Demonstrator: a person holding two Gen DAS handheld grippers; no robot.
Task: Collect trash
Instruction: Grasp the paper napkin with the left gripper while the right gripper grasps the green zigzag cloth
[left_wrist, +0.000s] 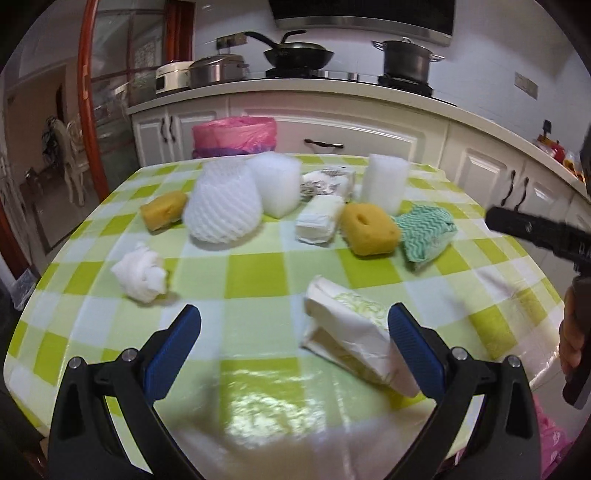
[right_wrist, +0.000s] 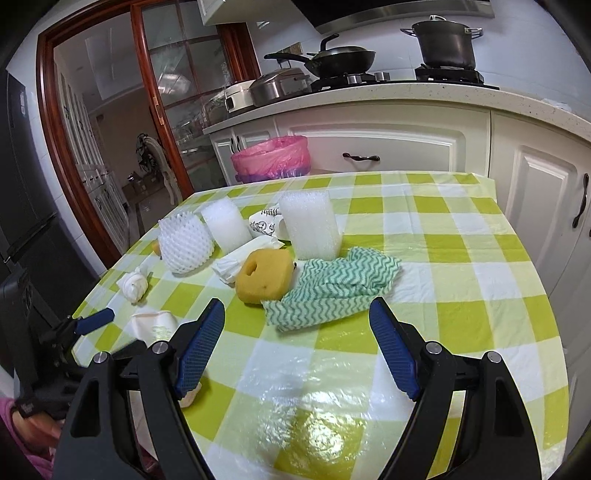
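Note:
Trash lies on a green-checked table (left_wrist: 258, 269). My left gripper (left_wrist: 293, 343) is open, low over the near edge; a crumpled white paper packet (left_wrist: 351, 332) lies just inside its right finger. A crumpled white tissue (left_wrist: 142, 275) lies front left. Farther back are a white foam net (left_wrist: 221, 206), two yellow sponges (left_wrist: 369, 229) (left_wrist: 164, 210), a green zigzag cloth (left_wrist: 424, 232) and white foam blocks (left_wrist: 384, 182). My right gripper (right_wrist: 297, 343) is open and empty, just short of the green cloth (right_wrist: 332, 291) and a yellow sponge (right_wrist: 266, 275).
A bin lined with a pink bag (left_wrist: 234, 136) stands beyond the table's far edge, also in the right wrist view (right_wrist: 271, 157). White cabinets (left_wrist: 369, 136) and a counter with pans lie behind. A glass door with a red frame (right_wrist: 110, 129) is at left.

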